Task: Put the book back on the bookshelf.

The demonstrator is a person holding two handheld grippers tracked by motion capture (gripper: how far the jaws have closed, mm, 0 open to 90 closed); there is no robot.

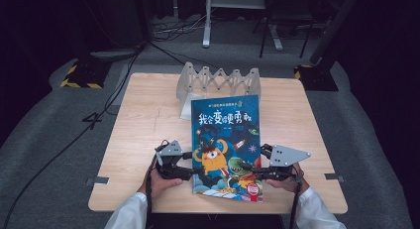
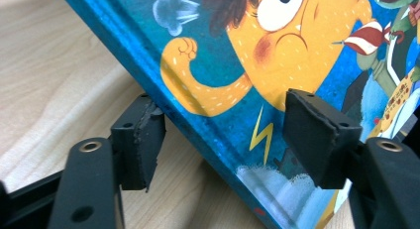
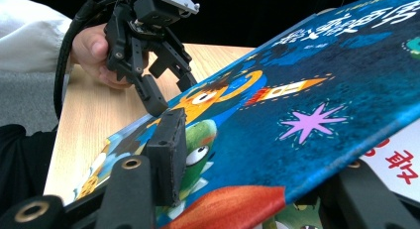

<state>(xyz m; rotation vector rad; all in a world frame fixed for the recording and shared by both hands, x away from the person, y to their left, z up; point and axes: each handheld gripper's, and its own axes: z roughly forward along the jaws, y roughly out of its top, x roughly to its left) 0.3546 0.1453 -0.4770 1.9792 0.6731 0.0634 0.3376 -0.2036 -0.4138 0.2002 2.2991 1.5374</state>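
A blue picture book with an orange monster on its cover lies on the wooden table. My left gripper straddles the book's left spine edge. One pad sits just outside the spine and the other pad over the cover, without clamping. My right gripper grips the raised right edge of the cover. Its upper pad rests on top and the lower jaw is hidden beneath. A white page with red characters shows under the cover. The left gripper appears across the book.
A grey zigzag book rack stands at the table's far edge behind the book. The person's hands and white sleeves come in at the near edge. Black stands and cables lie on the floor beyond the table.
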